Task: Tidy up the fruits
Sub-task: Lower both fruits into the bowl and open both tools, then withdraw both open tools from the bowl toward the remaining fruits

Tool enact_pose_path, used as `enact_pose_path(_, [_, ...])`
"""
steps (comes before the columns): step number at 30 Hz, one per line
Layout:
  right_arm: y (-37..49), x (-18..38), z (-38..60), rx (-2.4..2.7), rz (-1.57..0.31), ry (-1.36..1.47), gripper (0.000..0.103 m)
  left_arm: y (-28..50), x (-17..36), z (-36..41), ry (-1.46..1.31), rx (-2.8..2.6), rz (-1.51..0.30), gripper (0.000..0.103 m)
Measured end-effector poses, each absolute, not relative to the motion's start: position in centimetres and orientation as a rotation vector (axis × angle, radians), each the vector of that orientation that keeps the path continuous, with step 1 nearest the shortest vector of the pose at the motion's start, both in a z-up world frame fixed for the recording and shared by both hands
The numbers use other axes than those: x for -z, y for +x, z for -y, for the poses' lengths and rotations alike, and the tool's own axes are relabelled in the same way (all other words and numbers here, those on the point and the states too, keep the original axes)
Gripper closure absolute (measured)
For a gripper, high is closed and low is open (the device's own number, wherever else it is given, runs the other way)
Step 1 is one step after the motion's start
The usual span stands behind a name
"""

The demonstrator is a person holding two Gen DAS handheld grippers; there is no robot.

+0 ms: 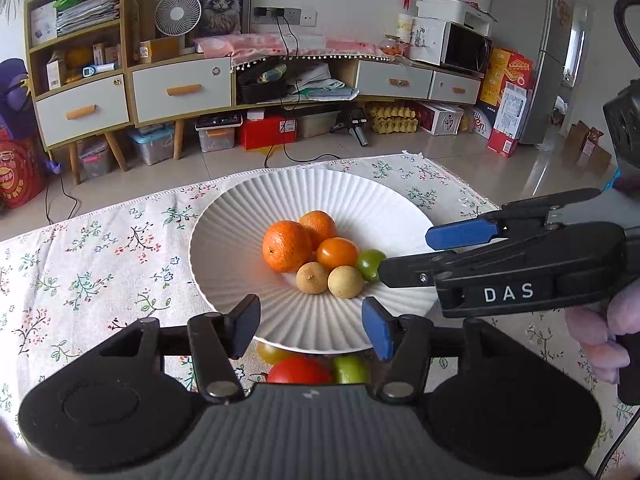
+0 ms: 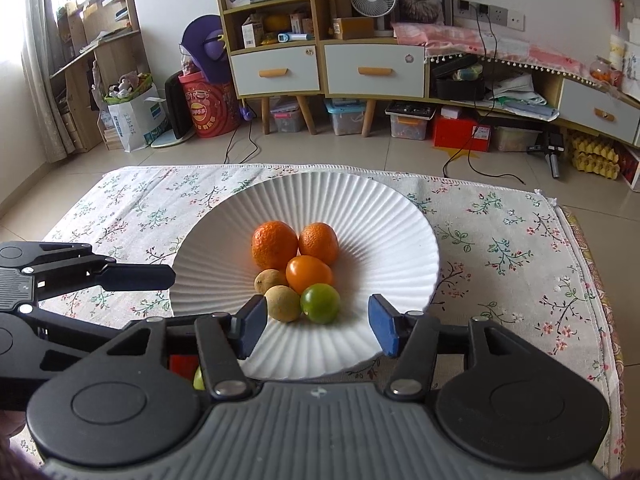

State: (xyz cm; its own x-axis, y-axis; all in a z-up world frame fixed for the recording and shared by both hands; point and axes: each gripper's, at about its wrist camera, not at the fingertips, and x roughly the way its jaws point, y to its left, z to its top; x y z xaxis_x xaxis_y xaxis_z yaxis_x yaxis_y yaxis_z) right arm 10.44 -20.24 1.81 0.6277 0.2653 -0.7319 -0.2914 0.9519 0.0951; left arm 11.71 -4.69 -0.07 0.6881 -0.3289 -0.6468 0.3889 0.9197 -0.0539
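Below, red tomato half-hidden behind left gripper, both jaws apart (empty), right gripper.

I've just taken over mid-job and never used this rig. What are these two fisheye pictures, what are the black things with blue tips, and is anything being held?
There is no robot arm: a person holds hand-operated tongs in each hand, with a camera on each looking along its fingers. In the left wrist picture, the left tongs fill the bottom and the right tongs reach in from the right. In the right wrist picture, it is the reverse: right tongs below, left tongs at the left. Both stand open and hold nothing. On the floral tablecloth sits a white ribbed plate with six fruits, including a green one. More fruit lies on the cloth beside the plate's near rim.
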Motion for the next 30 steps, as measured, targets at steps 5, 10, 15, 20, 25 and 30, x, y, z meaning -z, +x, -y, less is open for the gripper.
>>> enact_pose_path(5, [9.6, -2.1, 19.6, -0.334, -0.831, -0.041, 0.038, 10.4, -0.5, 3.6, 0.107, 0.389, -0.695, 0.031])
enact_pose_path(10, [8.8, -2.4, 19.0, -0.352, -0.815, -0.063, 0.031, 9.4, -1.3, 2.2, 0.097, 0.368, -0.685, 0.019])
enact_pose_path(15, [7.8, -2.9, 18.4, -0.369, -0.805, -0.080, 0.026, 8.6, -1.9, 1.3, 0.080, 0.360, -0.691, 0.012])
enact_pose_path(20, [6.6, -3.2, 18.1, -0.388, -0.793, -0.081, 0.023, 7.4, -1.7, 0.4, 0.072, 0.356, -0.696, 0.006])
enact_pose_path(25, [5.6, -3.3, 17.6, -0.403, -0.782, -0.083, 0.020, 6.7, -0.9, -0.8, 0.042, 0.344, -0.713, 0.002])
enact_pose_path(30, [4.6, -3.0, 17.2, -0.418, -0.774, -0.084, 0.015, 6.0, -0.6, -2.2, 0.028, 0.343, -0.708, 0.002])
